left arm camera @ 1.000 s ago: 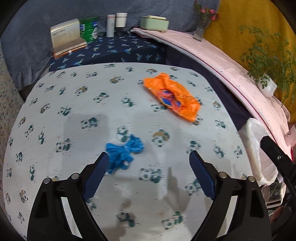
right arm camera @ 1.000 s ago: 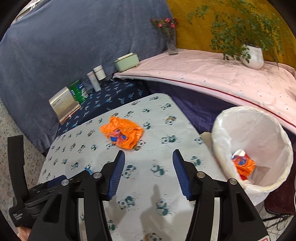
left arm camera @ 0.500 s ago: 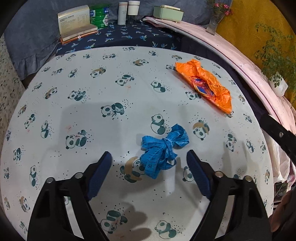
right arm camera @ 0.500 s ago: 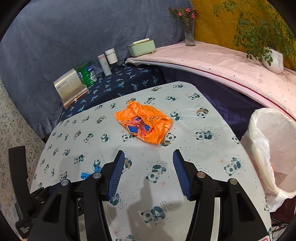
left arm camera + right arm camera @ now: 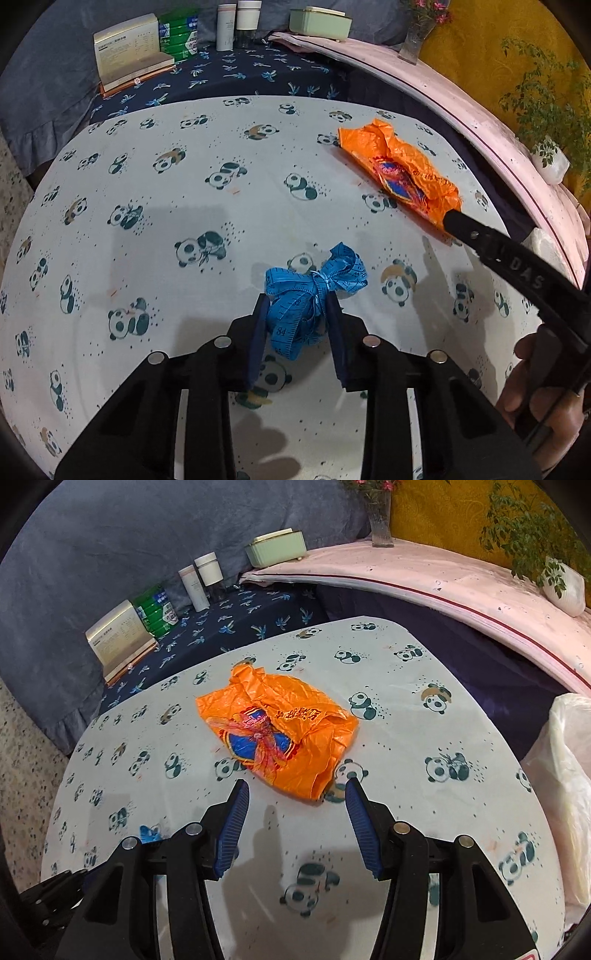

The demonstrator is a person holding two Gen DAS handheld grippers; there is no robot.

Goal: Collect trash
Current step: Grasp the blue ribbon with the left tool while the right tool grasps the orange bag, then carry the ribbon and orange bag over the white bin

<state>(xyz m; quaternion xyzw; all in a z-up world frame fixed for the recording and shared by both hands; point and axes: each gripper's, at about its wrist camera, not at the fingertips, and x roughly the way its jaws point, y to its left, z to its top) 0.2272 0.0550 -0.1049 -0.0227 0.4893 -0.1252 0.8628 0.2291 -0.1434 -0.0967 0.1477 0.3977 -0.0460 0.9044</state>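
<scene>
A bundled blue measuring tape (image 5: pixel 314 291) lies on the panda-print table (image 5: pixel 147 206). My left gripper (image 5: pixel 295 306) is shut on its near end, the pads pressing both sides. A crumpled orange plastic bag (image 5: pixel 280 731) lies further back on the table; it also shows in the left wrist view (image 5: pixel 399 173). My right gripper (image 5: pixel 295 790) is open, its fingertips just short of the bag's near edge. A bit of the blue tape (image 5: pixel 149 832) shows at lower left in the right wrist view.
A white-lined trash bin (image 5: pixel 569 775) stands off the table's right edge. Behind the table, a dark blue shelf holds a book (image 5: pixel 129 51), a green pack (image 5: pixel 179 33), two bottles (image 5: pixel 236 22) and a green box (image 5: pixel 319 22). A pink ledge (image 5: pixel 443 579) carries a vase and a plant pot.
My left gripper moved forward over the blue tape and closed on it. My right gripper moved left and forward from the bin to the orange bag, staying open.
</scene>
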